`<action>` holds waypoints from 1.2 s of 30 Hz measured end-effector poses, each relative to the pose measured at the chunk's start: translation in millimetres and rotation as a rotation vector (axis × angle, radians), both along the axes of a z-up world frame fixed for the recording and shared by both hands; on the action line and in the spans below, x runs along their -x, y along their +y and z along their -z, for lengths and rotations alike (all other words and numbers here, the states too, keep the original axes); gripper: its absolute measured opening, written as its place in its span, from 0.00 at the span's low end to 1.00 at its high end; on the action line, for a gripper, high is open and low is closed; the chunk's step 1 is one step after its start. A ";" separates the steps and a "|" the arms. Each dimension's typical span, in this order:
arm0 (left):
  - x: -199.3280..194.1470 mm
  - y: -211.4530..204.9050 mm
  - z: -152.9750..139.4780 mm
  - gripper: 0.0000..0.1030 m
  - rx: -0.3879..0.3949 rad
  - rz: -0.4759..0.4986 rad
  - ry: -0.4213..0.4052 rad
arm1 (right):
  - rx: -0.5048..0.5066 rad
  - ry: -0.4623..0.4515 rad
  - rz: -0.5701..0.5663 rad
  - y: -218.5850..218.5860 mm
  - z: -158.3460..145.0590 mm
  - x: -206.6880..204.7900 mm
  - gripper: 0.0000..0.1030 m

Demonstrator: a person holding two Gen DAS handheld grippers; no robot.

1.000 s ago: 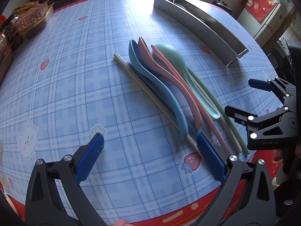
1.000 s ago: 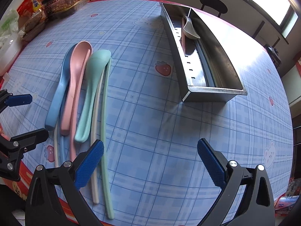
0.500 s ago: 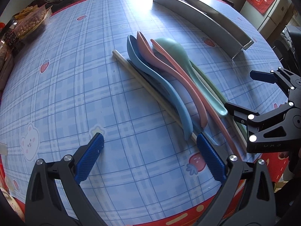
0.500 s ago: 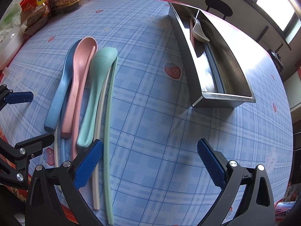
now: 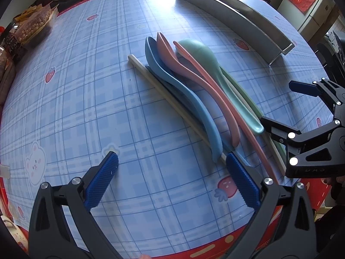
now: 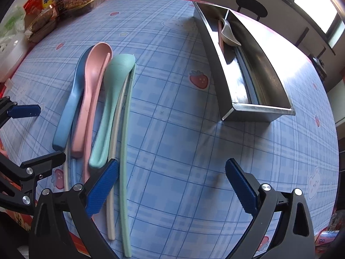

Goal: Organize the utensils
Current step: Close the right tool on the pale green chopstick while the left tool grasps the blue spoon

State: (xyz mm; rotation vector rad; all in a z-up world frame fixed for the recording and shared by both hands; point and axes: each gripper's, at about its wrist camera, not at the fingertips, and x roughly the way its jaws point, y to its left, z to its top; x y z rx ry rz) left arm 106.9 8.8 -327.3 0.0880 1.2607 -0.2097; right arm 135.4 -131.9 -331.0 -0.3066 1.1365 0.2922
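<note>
A blue spoon (image 5: 185, 99), a pink spoon (image 5: 194, 77) and a green spoon (image 5: 217, 73) lie side by side on the checked tablecloth, with cream (image 5: 163, 92), pink (image 5: 222, 95) and green chopsticks (image 6: 125, 142) among them. My left gripper (image 5: 172, 181) is open and empty, its right finger by the blue spoon's handle end. My right gripper (image 6: 172, 185) is open and empty, its left finger just below the green spoon's (image 6: 110, 108) handle end. A steel organizer tray (image 6: 258, 108) stands at the back right with a grey spoon (image 6: 229, 33) inside.
Snack packets (image 6: 64, 2) and a plastic box (image 5: 32, 26) crowd the table's far left edge. A black stool (image 6: 251, 8) stands beyond the table. The red table edge (image 5: 215, 243) runs close under both grippers.
Both grippers have moved in closer to the utensils' handle ends. The utensils and the tray have not moved. Both grippers stay open.
</note>
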 end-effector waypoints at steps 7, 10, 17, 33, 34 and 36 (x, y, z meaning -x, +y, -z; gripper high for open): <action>-1.4 1.4 -0.1 0.96 -0.001 -0.003 0.016 | -0.062 0.022 -0.108 13.1 -7.5 11.4 0.40; -3.0 1.9 -0.2 0.95 -0.003 -0.007 0.025 | -0.070 0.029 -0.138 19.0 -9.5 14.9 0.24; 2.6 13.8 -7.7 0.84 0.067 -0.033 0.045 | -0.128 0.066 -0.126 16.9 -9.8 11.6 0.07; -27.8 29.4 -28.8 0.28 0.271 -0.100 0.053 | -0.158 0.079 -0.109 12.8 -9.1 10.5 0.07; -27.5 24.5 -25.1 0.27 0.267 -0.106 0.057 | -0.160 0.078 -0.109 12.7 -8.9 10.5 0.07; -30.3 24.5 -20.4 0.19 0.256 -0.109 0.067 | -0.163 0.078 -0.107 12.5 -8.7 9.9 0.07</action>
